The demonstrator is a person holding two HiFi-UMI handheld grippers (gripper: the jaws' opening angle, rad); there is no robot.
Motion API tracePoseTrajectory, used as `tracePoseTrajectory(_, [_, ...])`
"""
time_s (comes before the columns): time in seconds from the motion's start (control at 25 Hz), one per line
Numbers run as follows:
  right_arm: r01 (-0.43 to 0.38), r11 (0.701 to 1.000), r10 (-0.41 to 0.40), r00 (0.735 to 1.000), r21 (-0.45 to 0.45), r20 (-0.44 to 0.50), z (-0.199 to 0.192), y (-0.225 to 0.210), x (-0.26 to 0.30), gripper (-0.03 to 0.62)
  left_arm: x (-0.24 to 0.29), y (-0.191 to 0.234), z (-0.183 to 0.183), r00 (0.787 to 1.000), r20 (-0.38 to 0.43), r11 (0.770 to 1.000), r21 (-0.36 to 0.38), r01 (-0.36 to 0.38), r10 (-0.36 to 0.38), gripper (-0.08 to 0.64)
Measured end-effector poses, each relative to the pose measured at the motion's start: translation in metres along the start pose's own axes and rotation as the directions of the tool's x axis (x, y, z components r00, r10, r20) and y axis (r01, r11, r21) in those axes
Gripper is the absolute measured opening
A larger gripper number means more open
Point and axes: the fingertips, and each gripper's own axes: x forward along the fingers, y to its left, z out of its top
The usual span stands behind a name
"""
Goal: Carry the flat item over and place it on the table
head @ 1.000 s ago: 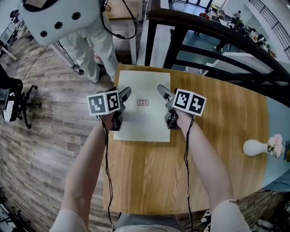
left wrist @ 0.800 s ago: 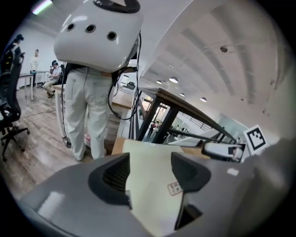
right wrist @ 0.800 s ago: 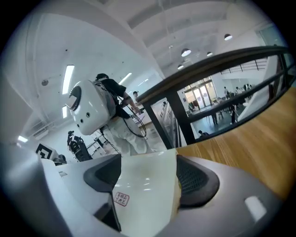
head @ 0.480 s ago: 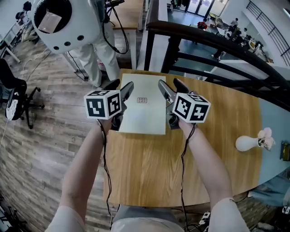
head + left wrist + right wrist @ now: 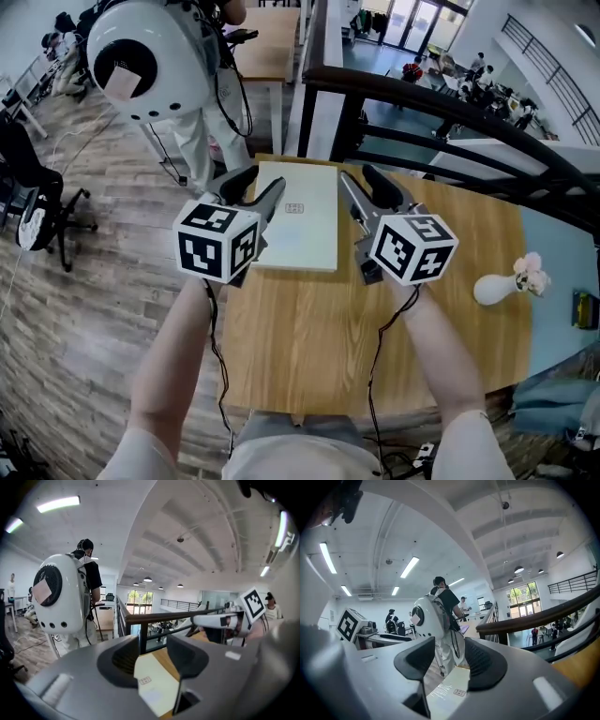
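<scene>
Nearest, the left gripper [image 5: 255,187] and the right gripper [image 5: 367,187] are held side by side above the table [image 5: 319,337], apart from each other. In both gripper views the jaws are seen about half open, having just been closing, and nothing is gripped. The flat item [image 5: 300,225] is only seen through each gap, lying on the wood below. It rests flat near the table's far left corner, between the two grippers as seen from the head view, so the placing is judged done.

The item is a pale, thin rectangle with a small label near its far end. It is judged to be light and fairly stiff. A glossy sheen in the right gripper view suggests a film wrap, so some slipperiness is to be expected. As it lies flush on the wood, its long side edges would best be taken, one per gripper.

Farther right a small white vase [image 5: 492,286] stands well apart. Beyond the table a dark railing [image 5: 422,94] and a person with a white backpack [image 5: 150,56] are seen.
</scene>
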Motion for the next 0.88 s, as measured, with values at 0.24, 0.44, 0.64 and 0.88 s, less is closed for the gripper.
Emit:
tracePoseTrajectory(0.24, [-0.034,0.991,0.04,0.998,-0.127,0.046,0.037,0.057,-0.057,0.155,-0.063,-0.032,0.037,0.998,0.07,1.0,0.024,-0.008,0.006,0.116])
tracePoseTrajectory(0.44, [-0.089,0.984,0.102,0.992,-0.152,0.08,0.056,0.107,-0.1,0.134,-0.113,-0.06,0.06,0.991,0.132,0.998,0.064,-0.003,-0.005,0.089])
tracePoseTrajectory(0.64, [-0.111,0.978,0.133,0.984,-0.179,0.118,0.076,0.144,-0.135,0.082,-0.154,-0.079,0.073,0.986,0.169,0.996,0.089,-0.017,0.002,0.06])
tracePoseTrajectory(0.88, [-0.162,0.974,0.185,0.971,-0.156,0.151,0.087,0.166,-0.181,0.036,-0.2,-0.11,0.079,0.974,0.225,0.993,0.116,-0.018,-0.008,0.037])
